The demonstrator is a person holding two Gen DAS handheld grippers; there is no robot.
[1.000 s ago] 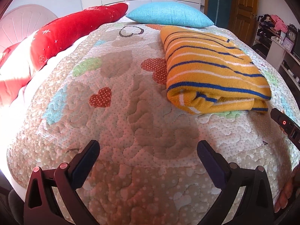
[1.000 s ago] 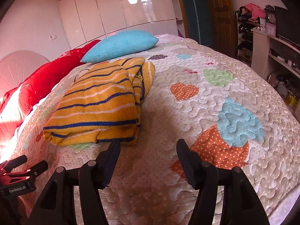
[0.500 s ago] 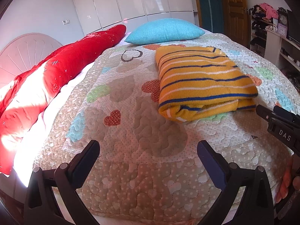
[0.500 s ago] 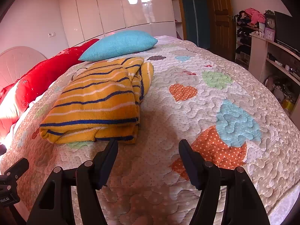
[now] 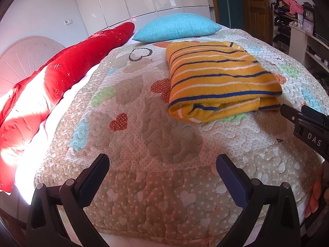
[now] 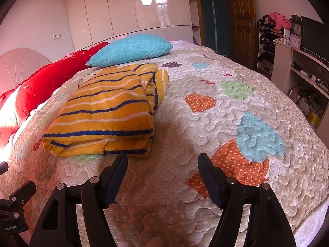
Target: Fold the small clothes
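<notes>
1 folded sweater [image 5: 222, 80] | 2 pillows: blue pillow [image 5: 176, 27], red pillow [image 5: 67, 65] | 1 quilt [image 5: 156, 144]

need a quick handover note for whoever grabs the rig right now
Left tongs: open, empty, above the quilt near the bed's edge.
Right tongs: empty, jaws just been opening, nothing between them, just short of the sweater.
Striped yellow sweater: lies folded on the quilt, in front of the blue pillow.
Done: sweater looks folded.
Left: no other garment visible on the bed; perhaps tidy the sleeve bulging along its right side.

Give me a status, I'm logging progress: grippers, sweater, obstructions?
Left gripper open, empty. Right gripper open, empty, jaws just widened. Striped sweater folded on quilt, untouched. Nothing in the way.
</notes>
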